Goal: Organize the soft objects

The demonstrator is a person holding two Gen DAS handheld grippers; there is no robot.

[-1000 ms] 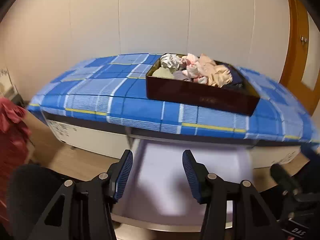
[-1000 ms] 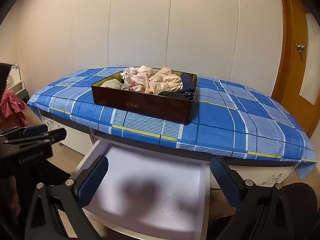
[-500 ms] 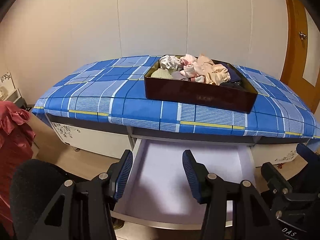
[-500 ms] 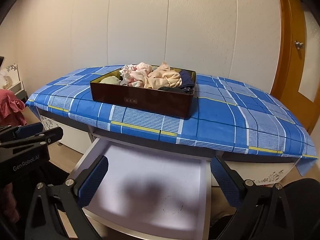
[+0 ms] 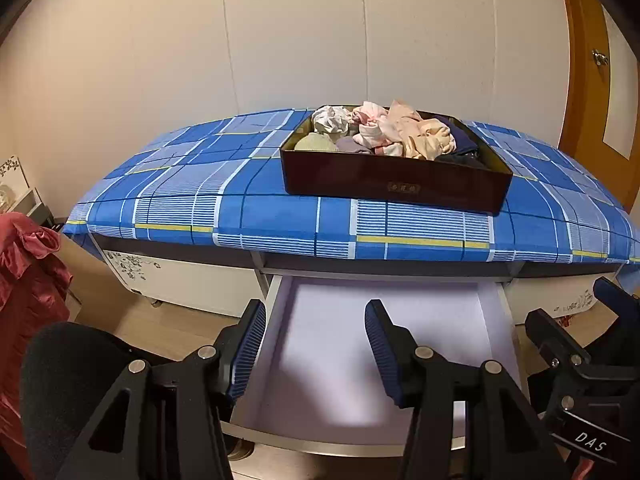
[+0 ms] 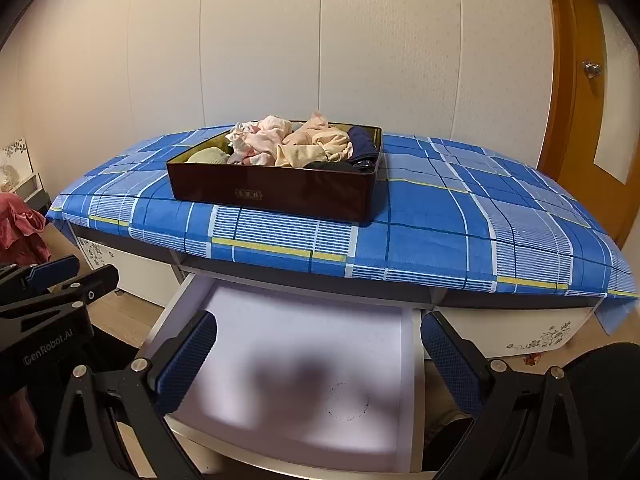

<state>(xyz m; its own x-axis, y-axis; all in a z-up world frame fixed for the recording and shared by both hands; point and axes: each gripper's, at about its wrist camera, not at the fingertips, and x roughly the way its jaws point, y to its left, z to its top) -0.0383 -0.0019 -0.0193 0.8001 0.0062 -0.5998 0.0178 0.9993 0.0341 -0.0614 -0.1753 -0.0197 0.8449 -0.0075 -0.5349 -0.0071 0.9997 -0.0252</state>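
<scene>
We see a pulled-out white drawer below a blue plaid cloth; nothing blocks the dark box of crumpled soft clothes resting on it, long side facing us. Our left gripper and right gripper hang parted, grasping nothing.

We see a blue plaid cloth — to its right an orange door, to its left, lower down, red fabric.
</scene>
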